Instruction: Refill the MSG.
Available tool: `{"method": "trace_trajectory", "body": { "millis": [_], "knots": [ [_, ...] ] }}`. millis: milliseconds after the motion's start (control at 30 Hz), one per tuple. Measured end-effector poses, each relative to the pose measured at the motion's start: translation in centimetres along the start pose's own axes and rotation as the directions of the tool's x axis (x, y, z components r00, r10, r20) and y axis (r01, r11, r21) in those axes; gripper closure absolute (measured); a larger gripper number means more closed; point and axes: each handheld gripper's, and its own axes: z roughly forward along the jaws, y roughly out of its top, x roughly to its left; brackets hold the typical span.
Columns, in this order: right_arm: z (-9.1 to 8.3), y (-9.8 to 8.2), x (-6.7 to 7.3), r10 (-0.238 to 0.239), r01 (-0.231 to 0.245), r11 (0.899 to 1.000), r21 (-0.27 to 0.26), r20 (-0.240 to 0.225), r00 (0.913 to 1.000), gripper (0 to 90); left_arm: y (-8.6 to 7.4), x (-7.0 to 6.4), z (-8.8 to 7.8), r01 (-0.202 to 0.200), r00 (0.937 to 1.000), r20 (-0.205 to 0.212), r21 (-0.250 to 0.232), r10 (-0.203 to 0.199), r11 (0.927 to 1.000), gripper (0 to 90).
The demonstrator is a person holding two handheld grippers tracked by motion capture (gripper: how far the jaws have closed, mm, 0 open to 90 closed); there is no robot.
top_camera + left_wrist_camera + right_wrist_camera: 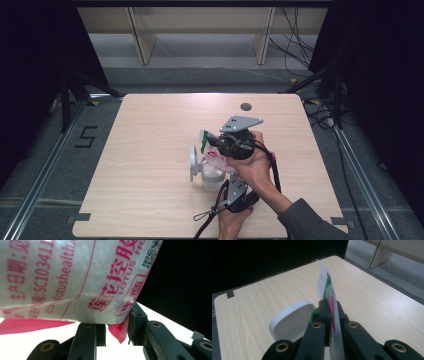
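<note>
High view: a wooden table (150, 150) is seen from above, with both of a person's hands near its front middle, each holding a gripper.
Bag: a white plastic bag (216, 150) printed in pink, with a green mark at its upper end, is held over a clear tub; its printed face is seen close up in the left gripper view (75, 277).
Tub: the tub (211, 176) stands on the table just under the bag, near the front edge; its contents cannot be told.
Lid: a white lid (193, 162) is hinged up at the tub's left side; in the right gripper view it is seen just left of the jaws (292, 321).
Right gripper: the right gripper (220, 141) is closed on the bag's upper edge, the film pinched flat between the black jaws and standing up past them on edge (331, 312).
Left gripper: the left gripper (224, 192) is at the front, below the bag; a pink corner of the bag hangs between its jaws (117, 331), touching the right-hand jaw, while a gap is seen at the other jaw, so the jaws are not pressed together on it.
Hands: the right hand (252, 165) lies crossed above the left hand (232, 222), the two close together.
</note>
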Motion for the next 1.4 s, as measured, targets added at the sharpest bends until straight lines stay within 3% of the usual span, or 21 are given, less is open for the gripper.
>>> {"method": "trace_trajectory", "body": {
  "millis": [100,433,600,800,833,900,967,1033,1067,1133,1167,1233,1267,1300,1333,1400],
  "knots": [
    [0.22,-0.02,-0.04,-0.029,0.029,1.000,-0.011,0.008,0.9996,90.0,-0.02,-0.01,0.01,0.002,1.0000,0.000,-0.001,-0.002,1.0000,71.3],
    [0.48,-0.03,0.15,-0.043,0.043,0.999,0.012,0.005,0.9991,90.0,-0.05,-0.04,0.05,0.007,1.0000,0.005,-0.003,-0.007,1.0000,71.4],
    [0.51,0.02,0.32,-0.014,0.014,1.000,0.024,-0.009,0.9999,90.0,-0.01,-0.02,0.00,0.005,1.0000,0.003,-0.007,-0.005,1.0000,71.4],
    [0.55,0.02,0.33,-0.017,0.017,0.999,0.030,-0.009,0.9998,90.0,-0.01,-0.03,0.02,0.009,1.0000,0.004,-0.009,-0.009,0.9999,71.4],
    [0.62,0.05,0.21,-0.041,0.042,0.999,0.024,-0.016,0.9990,90.0,0.00,-0.03,0.00,0.008,1.0000,0.003,-0.010,-0.008,0.9999,71.4],
    [0.49,0.05,0.41,-0.016,0.017,1.000,0.020,-0.009,0.9998,89.9,0.03,-0.01,-0.03,0.009,0.9999,0.005,-0.009,-0.009,0.9999,71.4],
    [0.62,0.03,0.45,-0.044,0.044,0.999,0.026,-0.013,0.9990,89.9,0.01,-0.05,0.00,0.011,0.9999,0.004,-0.011,-0.011,0.9999,71.3],
    [0.58,0.04,0.66,-0.022,0.022,0.999,0.033,-0.015,0.9997,89.9,0.04,-0.04,-0.04,0.011,0.9999,0.004,-0.013,-0.011,0.9999,71.4],
    [0.64,0.10,0.45,-0.055,0.056,0.998,0.019,-0.021,0.9983,89.9,0.07,-0.05,-0.07,0.014,0.9999,0.004,-0.014,-0.014,0.9998,71.3],
    [0.64,0.11,0.43,-0.060,0.061,0.998,0.012,-0.013,0.9981,89.9,0.05,-0.02,-0.07,0.012,0.9999,0.005,-0.011,-0.012,0.9999,71.3],
    [0.67,0.04,0.61,-0.039,0.039,0.999,0.018,-0.006,0.9992,89.8,0.02,-0.02,-0.02,0.012,0.9999,0.005,-0.008,-0.012,0.9999,71.3],
    [0.87,-0.04,0.75,-0.049,0.050,0.998,0.034,-0.016,0.9987,89.8,0.00,-0.03,-0.02,0.016,0.9999,0.006,-0.009,-0.016,0.9998,71.3],
    [0.88,-0.03,0.78,-0.052,0.052,0.998,0.029,-0.012,0.9986,89.8,0.01,-0.32,0.16,0.056,0.9983,0.018,-0.046,-0.056,0.9973,71.4],
    [0.84,-0.01,0.76,-0.048,0.048,0.999,0.024,-0.014,0.9987,89.8,0.12,0.35,-0.34,-0.032,0.9994,-0.011,0.029,0.032,0.9991,71.3],
    [0.76,0.03,0.73,-0.043,0.043,0.999,0.024,-0.023,0.9988,89.8,0.05,-0.13,-0.03,0.033,0.9994,0.012,-0.028,-0.032,0.9991,71.3],
    [0.73,0.03,0.75,-0.046,0.046,0.999,0.022,-0.023,0.9987,89.7,0.05,-0.01,-0.07,0.017,0.9998,0.006,-0.011,-0.017,0.9998,71.4]
  ]
}}
